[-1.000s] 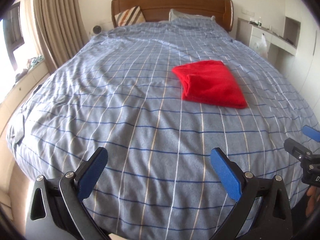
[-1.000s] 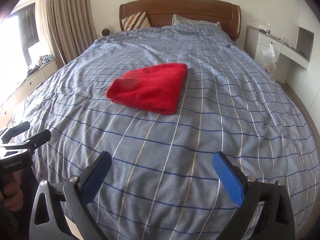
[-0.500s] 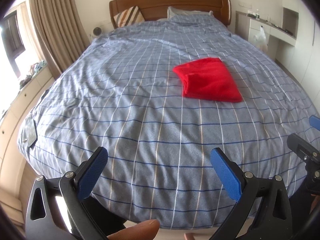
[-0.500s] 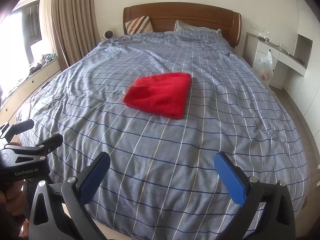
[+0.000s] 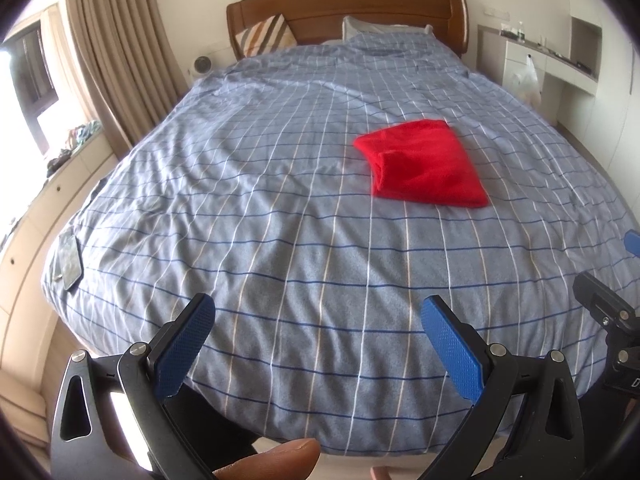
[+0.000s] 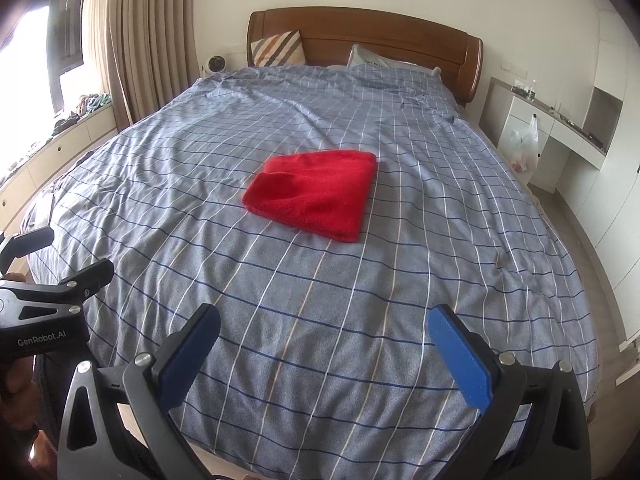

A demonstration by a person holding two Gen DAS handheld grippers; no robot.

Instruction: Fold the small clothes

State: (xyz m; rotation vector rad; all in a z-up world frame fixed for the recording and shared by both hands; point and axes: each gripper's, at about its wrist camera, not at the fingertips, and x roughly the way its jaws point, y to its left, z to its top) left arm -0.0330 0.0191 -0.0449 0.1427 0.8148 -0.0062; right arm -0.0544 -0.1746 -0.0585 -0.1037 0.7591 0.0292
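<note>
Bed: blue checked duvet, wooden headboard at far end.
Cloth: red folded garment on duvet, well ahead of both tongs.
L tongs: jaws wide apart, nothing held.
R tongs: same, wide apart, nothing held.

Readable text, one item: "GenRobot.AI", white lettering on the black body of the left tongs, seen left of the right tongs. Partial "D" on right tongs' body, left-wrist view.

Red cloth folded into flat rectangle, lying mid-bed on blue checked duvet.
</note>
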